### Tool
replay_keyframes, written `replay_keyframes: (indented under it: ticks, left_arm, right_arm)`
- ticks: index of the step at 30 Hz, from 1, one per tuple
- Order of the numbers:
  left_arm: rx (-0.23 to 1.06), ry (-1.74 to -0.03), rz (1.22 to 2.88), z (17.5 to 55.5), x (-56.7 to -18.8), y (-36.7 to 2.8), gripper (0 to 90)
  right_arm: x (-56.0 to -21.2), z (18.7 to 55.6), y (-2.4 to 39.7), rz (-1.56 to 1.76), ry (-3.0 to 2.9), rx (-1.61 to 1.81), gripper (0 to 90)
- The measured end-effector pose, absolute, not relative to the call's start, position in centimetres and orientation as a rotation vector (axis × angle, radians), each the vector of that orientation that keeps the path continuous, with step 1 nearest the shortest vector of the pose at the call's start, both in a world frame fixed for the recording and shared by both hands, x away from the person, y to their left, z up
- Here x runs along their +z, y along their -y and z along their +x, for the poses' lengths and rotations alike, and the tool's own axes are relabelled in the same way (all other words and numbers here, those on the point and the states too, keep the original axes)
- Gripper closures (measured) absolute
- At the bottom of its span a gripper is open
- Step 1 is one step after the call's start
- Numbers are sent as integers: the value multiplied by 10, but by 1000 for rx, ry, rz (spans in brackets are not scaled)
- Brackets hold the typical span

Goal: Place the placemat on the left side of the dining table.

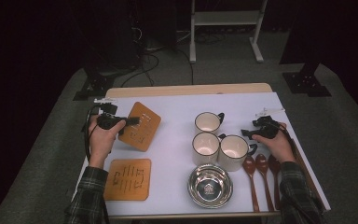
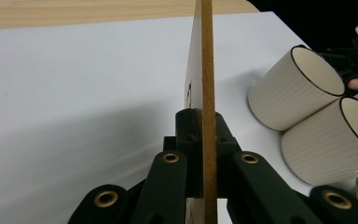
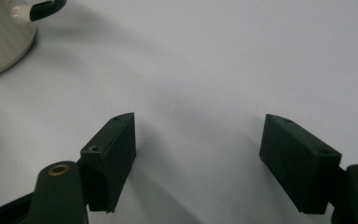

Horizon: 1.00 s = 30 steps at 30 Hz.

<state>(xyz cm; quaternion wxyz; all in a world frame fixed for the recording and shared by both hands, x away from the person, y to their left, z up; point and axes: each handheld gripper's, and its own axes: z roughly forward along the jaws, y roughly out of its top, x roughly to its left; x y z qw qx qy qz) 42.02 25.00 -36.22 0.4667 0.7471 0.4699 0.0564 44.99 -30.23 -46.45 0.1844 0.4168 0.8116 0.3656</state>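
My left gripper (image 1: 131,121) is shut on the near edge of a thin wooden coaster (image 1: 141,126), holding it tilted above the white table. In the left gripper view the coaster (image 2: 208,84) stands edge-on between the two black jaws, which press on both its faces. A second wooden coaster (image 1: 127,179) lies flat at the front left. My right gripper (image 1: 246,133) hovers open at the right, beside the cups. Its jaws stand wide apart over bare white table (image 3: 205,84), with nothing between them.
Three cream cups with dark rims (image 1: 208,123) (image 1: 206,145) (image 1: 233,148) cluster at centre right. A steel bowl (image 1: 209,185) sits in front of them. Three dark wooden spoons (image 1: 262,175) lie at the right front. A cup's wall and handle (image 3: 0,32) shows top left.
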Motion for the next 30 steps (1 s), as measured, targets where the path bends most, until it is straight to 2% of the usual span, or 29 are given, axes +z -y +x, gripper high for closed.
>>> replay_keyframes:
  ticks: [30]
  left_arm:
    - [181, -1272, 1826, 424, -368, -263, 835]
  right_arm:
    - [-465, 450, 302, 1175, -2288, 1031, 254]
